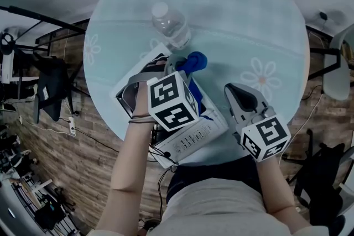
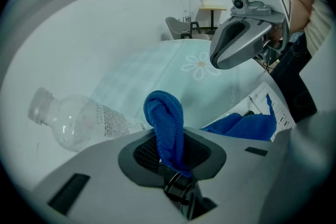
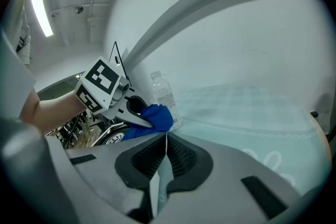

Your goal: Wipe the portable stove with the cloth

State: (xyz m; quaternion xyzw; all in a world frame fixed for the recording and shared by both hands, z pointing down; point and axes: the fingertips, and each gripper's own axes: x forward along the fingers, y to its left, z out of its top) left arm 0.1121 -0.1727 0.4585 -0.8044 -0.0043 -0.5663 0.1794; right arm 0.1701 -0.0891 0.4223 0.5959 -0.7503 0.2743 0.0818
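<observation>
While the left hand-held gripper (image 2: 169, 152) pinches a fold of the fluffy blue cloth (image 2: 164, 115), jaws clamped tight on the soft pile, the rest of that cloth trails onto the flat white top of the boxy portable stove (image 1: 191, 138). The stove sits at the near edge of the round tabletop (image 1: 260, 30), which wears a pale checked cover with daisy prints. Over to the right hand-held gripper (image 3: 167, 135): just beside the stove, jaws pressed together on nothing. A clear plastic bottle (image 1: 170, 24) rests just beyond the cloth.
</observation>
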